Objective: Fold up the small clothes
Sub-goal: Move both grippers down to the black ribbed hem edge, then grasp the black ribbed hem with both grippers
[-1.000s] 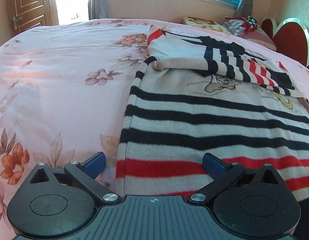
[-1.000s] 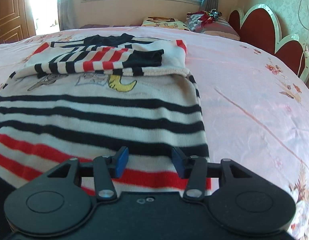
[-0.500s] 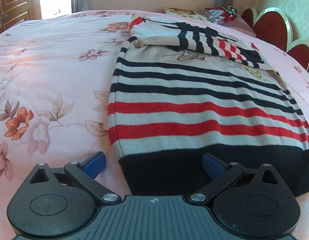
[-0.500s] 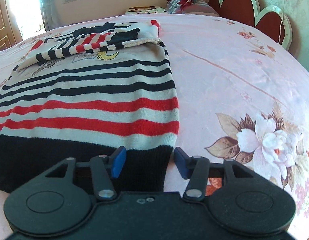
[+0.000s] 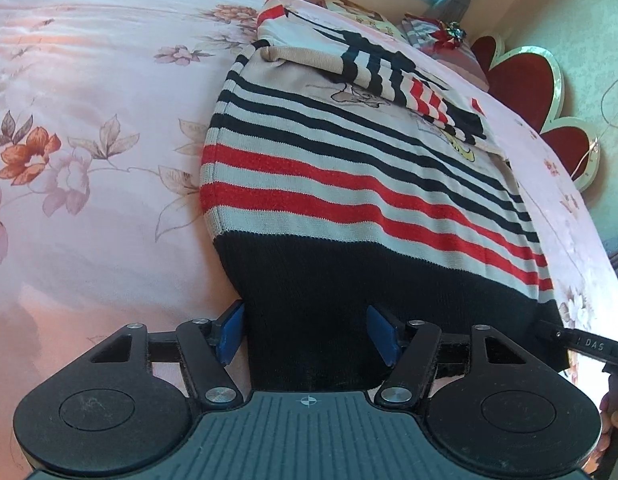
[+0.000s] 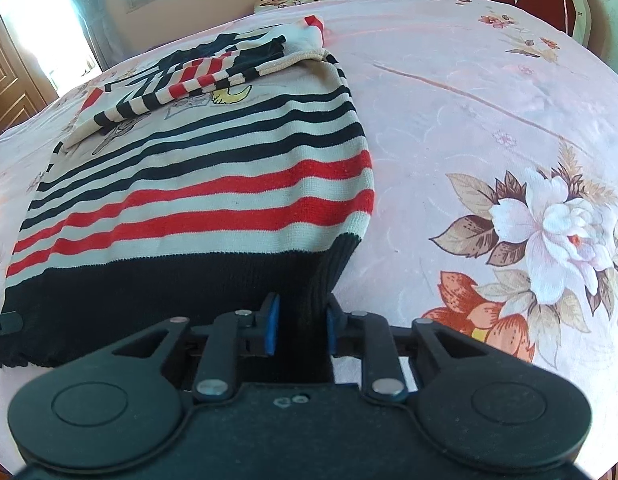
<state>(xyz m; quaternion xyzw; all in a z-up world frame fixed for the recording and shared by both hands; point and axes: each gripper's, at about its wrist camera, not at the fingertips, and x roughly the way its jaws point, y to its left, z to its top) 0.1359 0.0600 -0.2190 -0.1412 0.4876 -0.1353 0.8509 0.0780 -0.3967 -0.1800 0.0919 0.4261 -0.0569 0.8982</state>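
Note:
A small knitted sweater (image 5: 349,184) with black, red and cream stripes lies flat on the pink floral bedspread (image 5: 89,120), its sleeves folded across the chest at the far end. Its black hem band lies nearest me. My left gripper (image 5: 307,334) straddles the hem's left corner, its jaws narrowed but still apart around the fabric. My right gripper (image 6: 300,330) is nearly closed on the hem's right corner, and the black fabric of the sweater (image 6: 213,184) bunches between its blue pads.
The bedspread (image 6: 489,120) stretches wide on both sides of the sweater. A red heart-shaped headboard (image 5: 525,80) and pillows (image 5: 441,40) stand at the far right. A window and a wooden door (image 6: 5,92) are beyond the bed.
Both grippers have drawn back along the sweater from its middle to the black hem. Both have narrowed around the hem corners, the right one much more.

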